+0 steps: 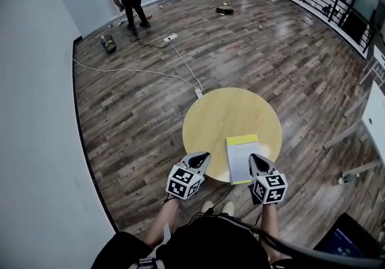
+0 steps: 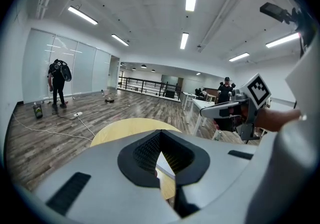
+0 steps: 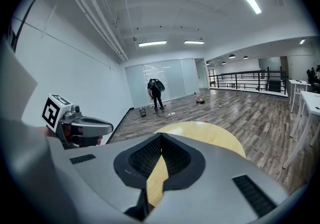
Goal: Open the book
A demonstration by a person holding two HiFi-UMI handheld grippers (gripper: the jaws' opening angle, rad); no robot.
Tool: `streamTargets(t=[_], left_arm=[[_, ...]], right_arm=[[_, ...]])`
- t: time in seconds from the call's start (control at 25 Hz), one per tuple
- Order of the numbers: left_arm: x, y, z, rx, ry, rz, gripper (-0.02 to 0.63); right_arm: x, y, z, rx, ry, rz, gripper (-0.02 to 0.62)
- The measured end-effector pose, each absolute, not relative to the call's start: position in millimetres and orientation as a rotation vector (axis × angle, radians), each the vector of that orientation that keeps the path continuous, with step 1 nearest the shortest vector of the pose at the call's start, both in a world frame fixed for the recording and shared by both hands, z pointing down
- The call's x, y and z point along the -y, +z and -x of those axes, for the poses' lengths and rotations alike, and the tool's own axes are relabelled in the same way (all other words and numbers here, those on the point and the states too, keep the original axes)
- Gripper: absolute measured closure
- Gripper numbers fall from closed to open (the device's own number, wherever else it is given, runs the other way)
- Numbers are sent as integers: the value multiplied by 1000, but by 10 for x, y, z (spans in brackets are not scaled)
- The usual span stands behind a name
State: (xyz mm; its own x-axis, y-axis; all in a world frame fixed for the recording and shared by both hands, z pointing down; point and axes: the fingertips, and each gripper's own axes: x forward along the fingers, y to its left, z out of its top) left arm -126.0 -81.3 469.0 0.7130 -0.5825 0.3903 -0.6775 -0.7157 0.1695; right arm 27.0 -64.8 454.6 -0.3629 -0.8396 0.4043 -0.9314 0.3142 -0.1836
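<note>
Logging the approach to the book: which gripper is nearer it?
The right gripper, its tip at the book's right edge; the left gripper hangs clear of it to its left.

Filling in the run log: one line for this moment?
book closed, flat on table | left gripper shut, empty | right gripper shut, empty

Right gripper fingers closed, seemingly empty; round table beyond.

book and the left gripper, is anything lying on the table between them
Nothing. In the head view, only a bare stretch of the yellow table separates the left gripper from the book.
</note>
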Motion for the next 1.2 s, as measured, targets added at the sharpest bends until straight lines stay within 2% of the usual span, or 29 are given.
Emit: streamTargets(t=[0.6,1.2], left_arm=[[593,5017,1323,1009,511,-2524,607],[261,5659,1336,980,599,-2395,607]], right_arm=[[442,4905,-252,2308,632,-1524,591],[78,5684,-137,2246,791,-1359,591]])
